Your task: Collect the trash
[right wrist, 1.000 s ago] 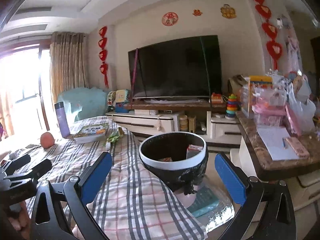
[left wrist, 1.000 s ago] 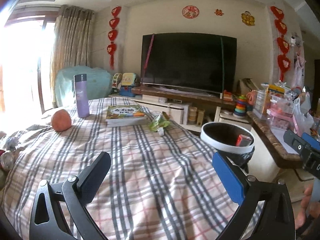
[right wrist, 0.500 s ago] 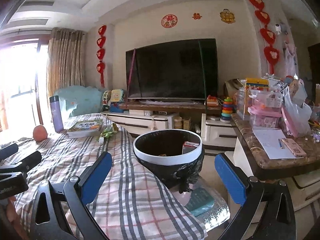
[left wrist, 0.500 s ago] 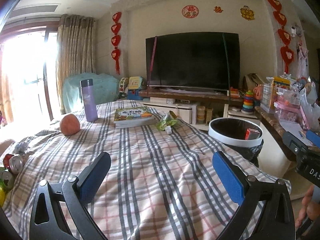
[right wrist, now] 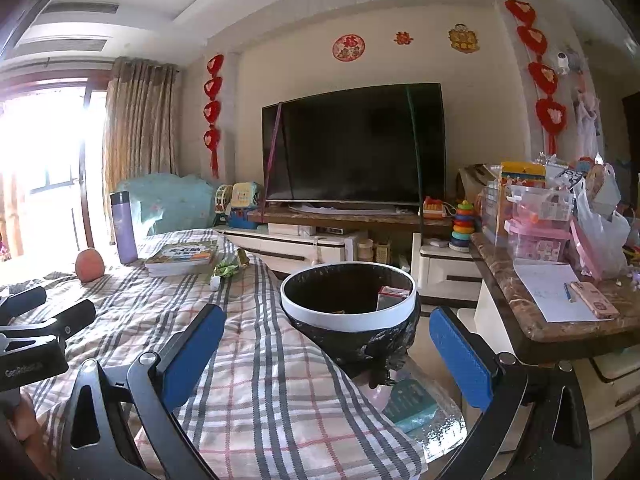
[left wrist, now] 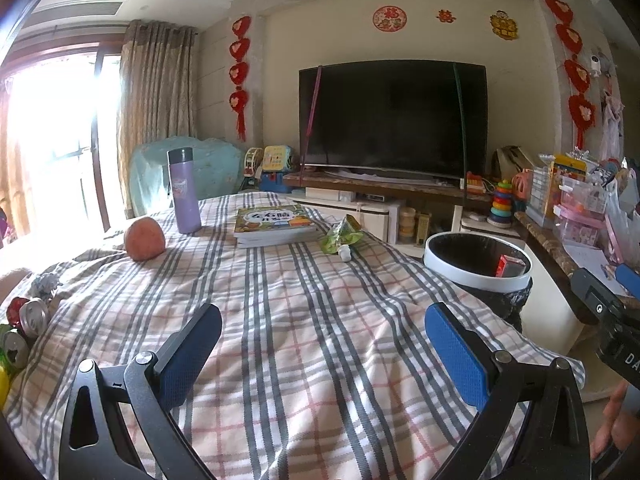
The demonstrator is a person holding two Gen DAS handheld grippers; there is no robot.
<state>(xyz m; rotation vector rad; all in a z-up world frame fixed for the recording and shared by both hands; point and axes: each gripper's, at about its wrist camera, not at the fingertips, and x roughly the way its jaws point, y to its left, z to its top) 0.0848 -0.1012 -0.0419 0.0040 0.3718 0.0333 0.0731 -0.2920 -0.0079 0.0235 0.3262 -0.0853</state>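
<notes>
Nearest, left gripper (left wrist: pixel 323 354) with blue-padded black fingers spread wide, nothing between them, hovering over the near part of the table draped in a grey, white and pink plaid cloth (left wrist: pixel 304 320). Right gripper (right wrist: pixel 326 354) likewise spread wide and empty, held over the table's right edge, with the round black-lined trash bin with a white rim (right wrist: pixel 348 312) just beyond, standing beside that edge. Inside the bin, a small red and grey carton (right wrist: pixel 390 298) leaning against the far right wall (other contents too dark to tell). At the table's left edge, crushed drink cans (left wrist: pixel 24 324) and a crumpled wad of paper (left wrist: pixel 45 283). Farther back toward the left, a round orange-red fruit (left wrist: pixel 145 233). Near the far right corner, a crumpled green snack wrapper (left wrist: pixel 343 233) with a small white cap (left wrist: pixel 345 255) touching its near end, well apart from both grippers. Just left of the wrapper, a stack of picture books with a green cover (left wrist: pixel 274 224). At the far edge, an upright lilac flask with a dark lid (left wrist: pixel 183 191). Beyond the table, a large dark television (left wrist: pixel 394 114) on a low stand.
</notes>
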